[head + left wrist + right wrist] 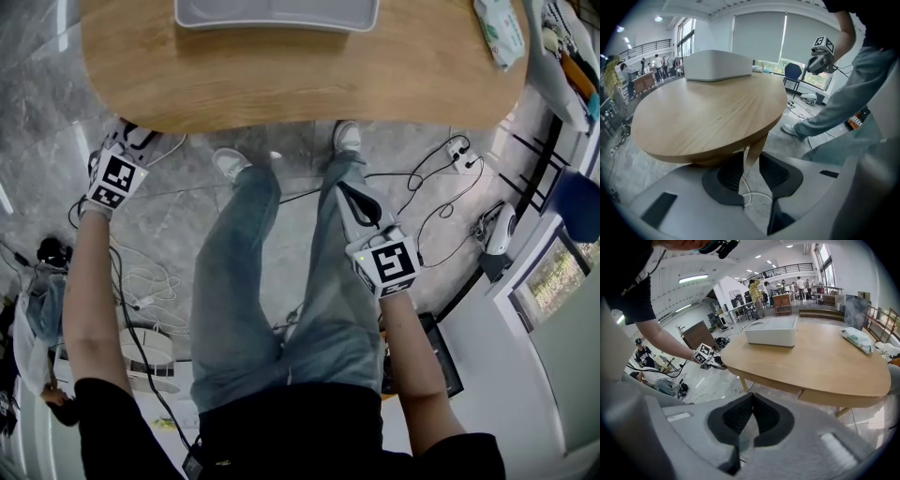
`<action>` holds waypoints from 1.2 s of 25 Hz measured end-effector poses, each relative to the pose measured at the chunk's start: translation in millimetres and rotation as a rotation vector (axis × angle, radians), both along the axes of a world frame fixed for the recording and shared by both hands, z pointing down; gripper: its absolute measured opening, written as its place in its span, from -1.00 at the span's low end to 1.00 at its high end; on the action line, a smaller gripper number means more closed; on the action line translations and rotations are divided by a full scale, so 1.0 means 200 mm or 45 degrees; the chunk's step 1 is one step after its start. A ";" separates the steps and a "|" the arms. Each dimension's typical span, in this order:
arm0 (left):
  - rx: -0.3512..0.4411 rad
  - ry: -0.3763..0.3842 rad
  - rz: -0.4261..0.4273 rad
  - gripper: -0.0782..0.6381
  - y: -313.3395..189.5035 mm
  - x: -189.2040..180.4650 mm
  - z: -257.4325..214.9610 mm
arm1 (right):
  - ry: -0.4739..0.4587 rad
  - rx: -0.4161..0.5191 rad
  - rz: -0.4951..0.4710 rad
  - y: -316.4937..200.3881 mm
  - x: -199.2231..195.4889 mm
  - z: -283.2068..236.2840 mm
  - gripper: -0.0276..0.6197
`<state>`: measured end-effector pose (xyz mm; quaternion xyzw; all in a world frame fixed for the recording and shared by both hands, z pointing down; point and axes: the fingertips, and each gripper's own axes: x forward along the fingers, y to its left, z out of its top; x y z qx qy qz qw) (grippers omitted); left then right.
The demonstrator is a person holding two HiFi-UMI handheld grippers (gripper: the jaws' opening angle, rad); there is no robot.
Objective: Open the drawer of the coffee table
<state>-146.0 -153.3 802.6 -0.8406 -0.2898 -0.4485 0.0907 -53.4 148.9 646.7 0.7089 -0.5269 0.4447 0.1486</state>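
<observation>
Fingers [726,174] of the left gripper [750,163] stand apart, empty; right gripper [752,404] fingers [736,417] closed, empty. One surface [281,80] carries one tray [277,13], one packet [499,30].

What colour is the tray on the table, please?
The tray is white, clearest in the right gripper view.

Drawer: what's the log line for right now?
drawer shut | left gripper open, empty | right gripper shut, empty

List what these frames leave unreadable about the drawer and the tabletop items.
- Drawer: in the head view the tabletop covers it. The right gripper view shows only a panel under the rim, with no handle discernible.
- White tray: cut off by the head view's top edge. Its walls hide the inside in both gripper views.
- Packet: print too small.
</observation>
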 end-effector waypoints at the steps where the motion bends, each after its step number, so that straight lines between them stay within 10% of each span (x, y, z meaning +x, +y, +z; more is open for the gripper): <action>1: -0.009 -0.009 0.018 -0.45 0.00 0.00 0.01 | -0.001 0.000 -0.003 -0.01 0.00 0.00 -0.92; 30: 0.030 0.071 -0.041 -0.57 -0.02 -0.04 0.06 | 0.015 -0.018 -0.019 -0.08 -0.04 0.05 -0.92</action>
